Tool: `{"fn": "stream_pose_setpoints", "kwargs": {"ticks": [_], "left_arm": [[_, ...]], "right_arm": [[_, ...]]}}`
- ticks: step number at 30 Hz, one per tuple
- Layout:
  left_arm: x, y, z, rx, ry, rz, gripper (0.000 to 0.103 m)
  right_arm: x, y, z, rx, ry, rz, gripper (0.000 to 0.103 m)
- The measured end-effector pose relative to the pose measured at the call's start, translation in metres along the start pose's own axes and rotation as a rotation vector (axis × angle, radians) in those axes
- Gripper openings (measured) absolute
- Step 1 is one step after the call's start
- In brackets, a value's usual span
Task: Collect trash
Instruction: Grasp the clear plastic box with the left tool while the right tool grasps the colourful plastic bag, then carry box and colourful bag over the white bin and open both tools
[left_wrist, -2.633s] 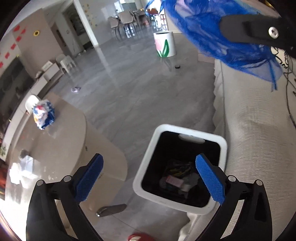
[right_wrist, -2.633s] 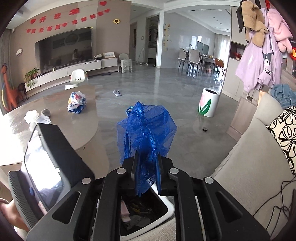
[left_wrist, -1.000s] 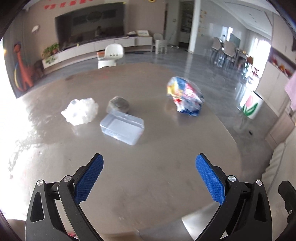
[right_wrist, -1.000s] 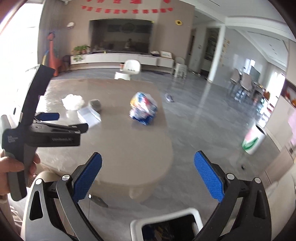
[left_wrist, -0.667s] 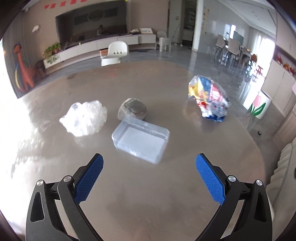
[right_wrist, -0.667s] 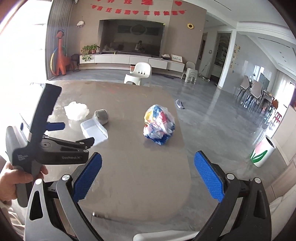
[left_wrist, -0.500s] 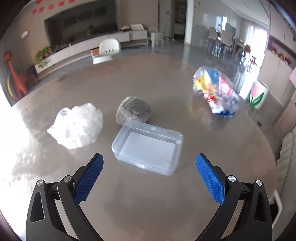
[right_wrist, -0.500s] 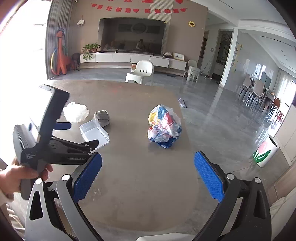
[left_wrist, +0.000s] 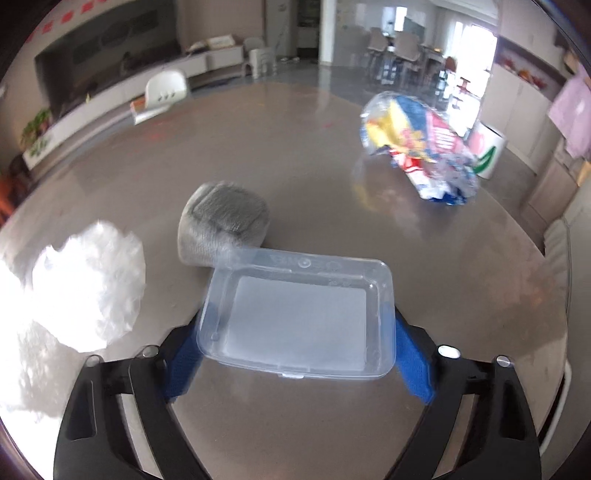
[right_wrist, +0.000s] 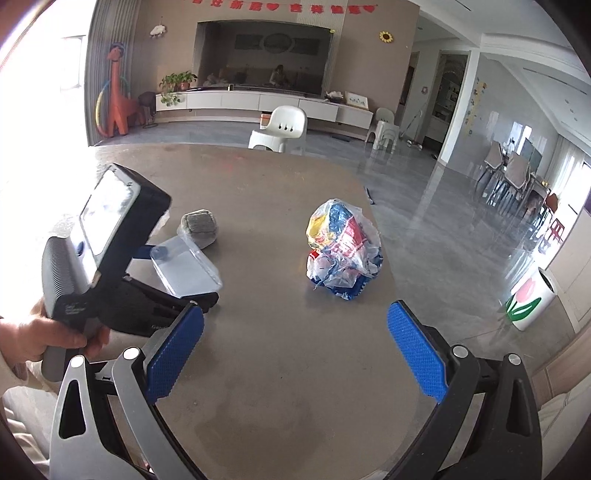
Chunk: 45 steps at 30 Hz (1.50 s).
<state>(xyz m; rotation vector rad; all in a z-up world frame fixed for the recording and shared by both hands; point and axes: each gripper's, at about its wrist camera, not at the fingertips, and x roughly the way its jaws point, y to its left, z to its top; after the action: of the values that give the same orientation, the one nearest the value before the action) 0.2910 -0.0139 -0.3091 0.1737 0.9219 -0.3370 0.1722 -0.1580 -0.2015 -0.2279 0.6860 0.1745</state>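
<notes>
Only left wrist view shows white crumpled plastic (left_wrist: 88, 291). Clear container (left_wrist: 299, 314) near table's (left_wrist: 295, 424) near edge, long axis crosswise between closing left gripper (left_wrist: 295, 354) pads. Right gripper (right_wrist: 291, 350) wide, empty.

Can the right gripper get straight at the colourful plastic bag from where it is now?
Probably yes: the right gripper is open and empty, and only bare table lies between it and the colourful plastic bag.

two wrist fisheyes, angled down, sharing table (left_wrist: 314, 177)
</notes>
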Motion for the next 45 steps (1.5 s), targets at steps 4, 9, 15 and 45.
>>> {"fn": "stream_pose_setpoints", "kwargs": {"ticks": [4, 9, 15, 45], "left_arm": [[-0.011, -0.004, -0.003, -0.017, -0.031, -0.036, 0.086], [-0.029, 0.003, -0.003, -0.081, -0.071, -0.048, 0.086], [-0.043, 0.007, -0.001, -0.113, -0.126, -0.028, 0.086], [-0.073, 0.023, 0.015, -0.159, -0.235, 0.014, 0.086]], "right_arm": [[0.009, -0.006, 0.004, 0.014, 0.007, -0.008, 0.100], [0.030, -0.020, 0.014, 0.034, -0.012, -0.023, 0.100], [0.073, -0.028, 0.030, 0.049, -0.004, -0.037, 0.100], [0.098, -0.065, 0.032, 0.162, 0.144, -0.069, 0.026]]}}
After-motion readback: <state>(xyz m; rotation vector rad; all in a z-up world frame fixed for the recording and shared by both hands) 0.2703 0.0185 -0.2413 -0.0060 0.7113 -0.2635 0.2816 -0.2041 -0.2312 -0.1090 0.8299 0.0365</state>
